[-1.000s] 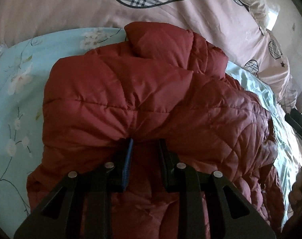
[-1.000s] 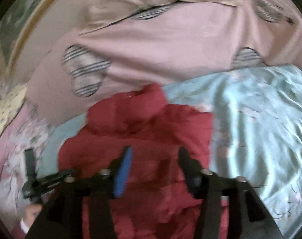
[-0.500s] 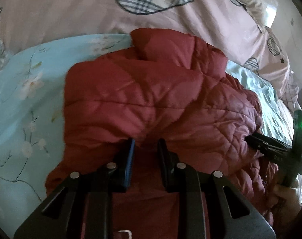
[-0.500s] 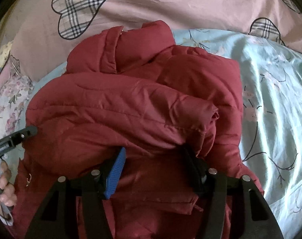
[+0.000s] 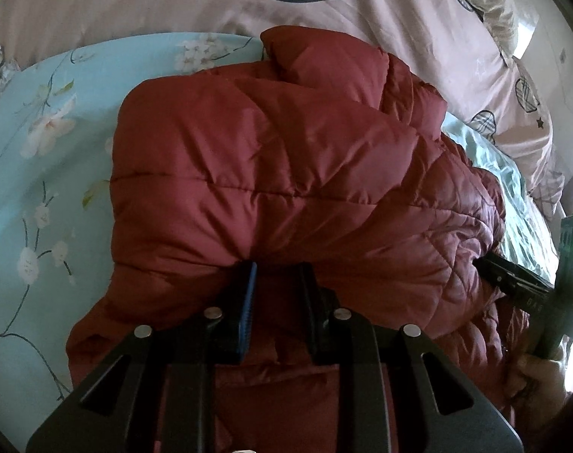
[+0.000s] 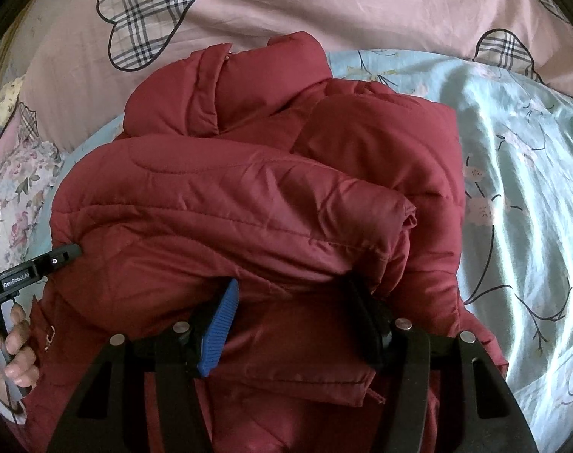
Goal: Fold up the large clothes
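Bed (image 5: 40, 173) under pale blue flowered sheet, pink duvet (image 6: 324, 3) at far edge. Mid-bed, against duvet: dark red quilted coat (image 5: 286, 173), puffy, folded over itself. Left gripper (image 5: 277, 275): jaws narrow, pinching coat's fold. Right gripper (image 6: 290, 294): jaws wider, clamping thick fold.

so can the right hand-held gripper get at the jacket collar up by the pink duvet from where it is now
Probably not directly. The right hand-held gripper has its jaws tucked under the folded-over bulk of the red jacket, which lies between it and the collar. It would need to lift over that.
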Action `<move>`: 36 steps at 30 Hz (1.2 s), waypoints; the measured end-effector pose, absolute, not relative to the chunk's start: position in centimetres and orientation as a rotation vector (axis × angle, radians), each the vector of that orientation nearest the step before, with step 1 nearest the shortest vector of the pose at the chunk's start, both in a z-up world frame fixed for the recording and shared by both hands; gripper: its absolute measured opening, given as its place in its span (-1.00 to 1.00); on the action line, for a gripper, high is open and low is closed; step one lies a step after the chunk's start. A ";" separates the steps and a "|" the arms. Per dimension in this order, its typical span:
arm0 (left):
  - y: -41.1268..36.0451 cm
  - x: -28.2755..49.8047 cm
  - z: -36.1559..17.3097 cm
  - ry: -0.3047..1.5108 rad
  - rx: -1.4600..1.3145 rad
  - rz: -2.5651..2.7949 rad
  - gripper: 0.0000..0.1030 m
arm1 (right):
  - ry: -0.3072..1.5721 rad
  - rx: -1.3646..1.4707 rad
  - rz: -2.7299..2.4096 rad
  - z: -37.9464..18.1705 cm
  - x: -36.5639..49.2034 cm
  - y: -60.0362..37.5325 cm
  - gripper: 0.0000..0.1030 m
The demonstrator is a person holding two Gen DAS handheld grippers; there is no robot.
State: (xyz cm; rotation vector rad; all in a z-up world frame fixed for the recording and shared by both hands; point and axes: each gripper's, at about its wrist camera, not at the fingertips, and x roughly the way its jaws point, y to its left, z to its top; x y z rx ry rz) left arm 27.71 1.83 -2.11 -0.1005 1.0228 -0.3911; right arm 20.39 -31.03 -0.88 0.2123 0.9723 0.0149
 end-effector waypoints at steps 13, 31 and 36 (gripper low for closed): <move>3.2 24.8 1.1 1.003 -0.066 -0.356 -0.56 | 0.959 0.301 0.049 2.5 17.7 -31.5 0.20; 12.0 12.9 0.0 1.110 -0.144 -0.302 -0.43 | 1.019 0.291 0.076 5.0 3.7 -32.4 0.32; 12.5 10.7 0.0 1.120 -0.149 -0.295 -0.41 | 1.034 0.294 0.041 5.0 1.4 -33.4 0.33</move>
